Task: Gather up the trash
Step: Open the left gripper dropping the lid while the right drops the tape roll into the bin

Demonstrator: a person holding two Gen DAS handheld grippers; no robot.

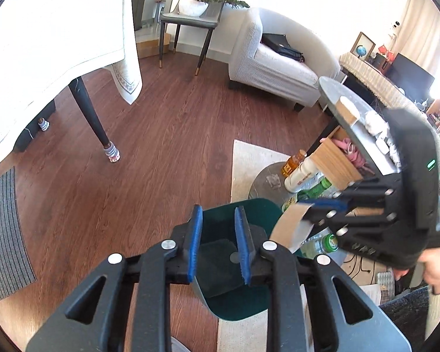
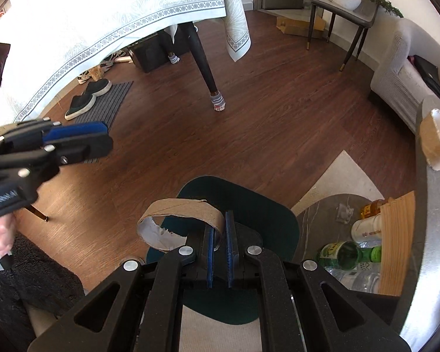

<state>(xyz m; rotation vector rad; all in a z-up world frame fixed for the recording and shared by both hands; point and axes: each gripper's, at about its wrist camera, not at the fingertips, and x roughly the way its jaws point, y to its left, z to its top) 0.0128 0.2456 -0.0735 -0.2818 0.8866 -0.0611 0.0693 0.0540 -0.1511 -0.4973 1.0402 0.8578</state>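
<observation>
here, cardboard strip (image 2: 179, 217) pinched in the right gripper (image 2: 220, 252).
left gripper (image 1: 218, 243) part open, empty; beneath both, a green bin (image 2: 264, 205), rug (image 2: 346, 176) and wood floor (image 2: 278, 117).

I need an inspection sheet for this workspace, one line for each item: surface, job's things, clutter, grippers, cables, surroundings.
Surface: wooden floor, pale rug, dark green bin below the grippers.
Job's things: torn cardboard strip held above the bin; second cardboard piece on the grey table.
Clutter: bottles and a wooden box on the lower shelf.
Grippers: right gripper shut on the strip; left gripper open, holding nothing.
Cables: dark cables on the floor near the rug.
Surroundings: white sofa, clothed table, shoes on a mat.
</observation>
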